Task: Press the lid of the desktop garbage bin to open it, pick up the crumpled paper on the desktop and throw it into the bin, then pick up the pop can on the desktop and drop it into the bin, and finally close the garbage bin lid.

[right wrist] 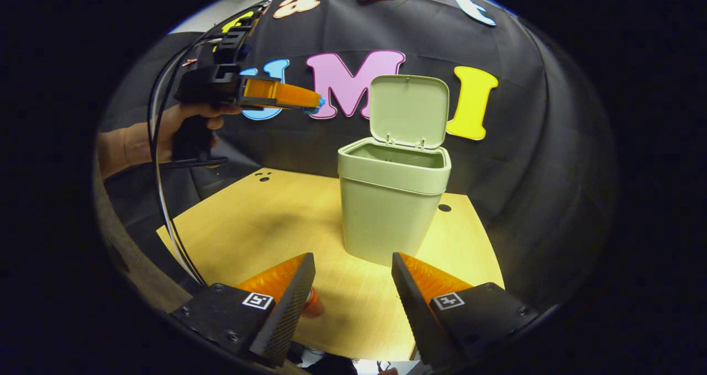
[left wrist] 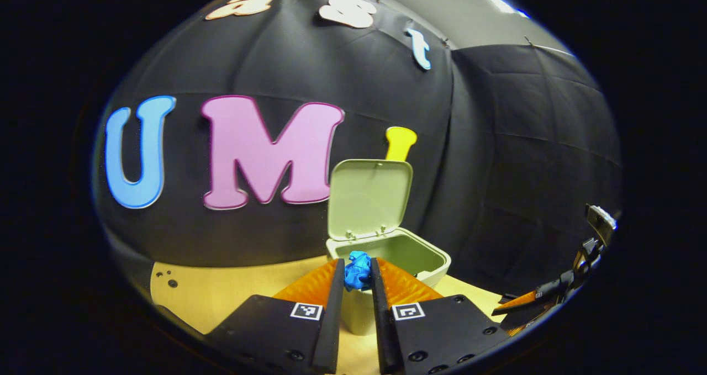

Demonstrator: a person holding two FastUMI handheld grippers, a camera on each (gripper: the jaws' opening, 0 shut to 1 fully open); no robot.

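The pale green bin (left wrist: 425, 262) stands on the wooden table with its lid (left wrist: 369, 198) raised upright. My left gripper (left wrist: 357, 260) is shut on the blue crumpled paper (left wrist: 359, 275), held in the air just short of the bin's near rim. In the right gripper view, the bin (right wrist: 389, 209) sits mid-table with its lid (right wrist: 409, 110) up, and the left gripper (right wrist: 317, 105) hovers to the left of the lid, a bit of blue paper (right wrist: 318, 106) at its tip. My right gripper (right wrist: 353, 275) stands open low over the table. An orange can-like object (right wrist: 315, 307) peeks out beside its left finger.
A hand (right wrist: 182, 123) holds the left gripper, with a cable (right wrist: 165, 209) hanging down at the table's left side. The wooden table (right wrist: 248, 226) has small holes near its back edge. The right gripper (left wrist: 544, 297) shows at the far right in the left gripper view.
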